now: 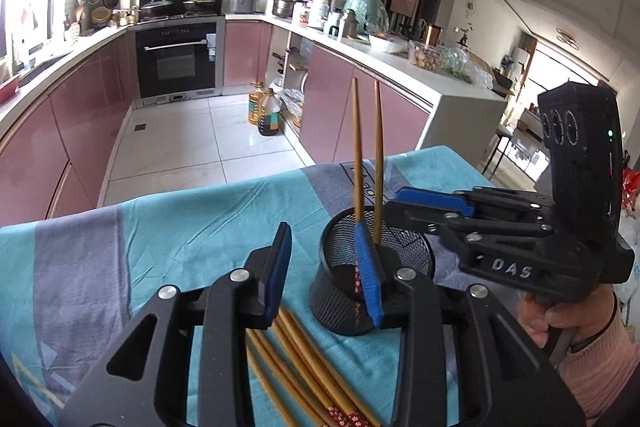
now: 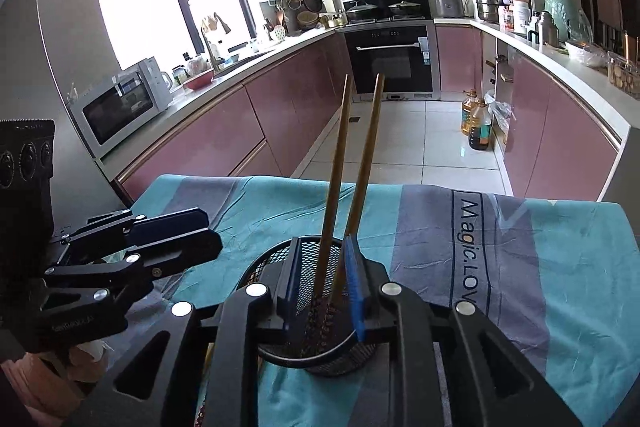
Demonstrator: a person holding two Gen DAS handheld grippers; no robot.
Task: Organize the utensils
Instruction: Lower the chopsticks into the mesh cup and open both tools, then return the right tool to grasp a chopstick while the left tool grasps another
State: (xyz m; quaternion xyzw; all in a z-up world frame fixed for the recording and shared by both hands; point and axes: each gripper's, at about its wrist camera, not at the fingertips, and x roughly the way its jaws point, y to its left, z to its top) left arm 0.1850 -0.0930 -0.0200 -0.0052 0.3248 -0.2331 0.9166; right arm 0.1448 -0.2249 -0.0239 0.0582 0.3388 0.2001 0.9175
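Two chopsticks [image 2: 352, 187] are seen standing in the black mesh holder [image 1: 372, 267], their patterned ends down inside it and their plain ends leaning apart above the rim. Nearest the right wrist camera, the right gripper [image 2: 320, 291] is held directly over the holder's mouth with its jaws slightly spread; both sticks pass between the pads, and a gap seems to be left on either side, so nothing is judged to be pinched. The left gripper [image 1: 326, 275] is likewise parted and empty, one blue pad lying in front of the holder and the other over bare cloth. Just below it, at the near edge of the table, a loose bundle of chopsticks [image 1: 304, 371] is left lying on the teal and grey tablecloth [image 1: 180, 227]. The step in hand is judged to be the release of the pair just delivered. It is best done by drawing the right gripper straight up along the sticks, so that neither is dragged out or the light holder tipped. The bundle should then be approached low and gripped near its middle. Beyond the table, pink cabinets [image 2: 560, 147] and an oven [image 2: 392, 59] can be seen.
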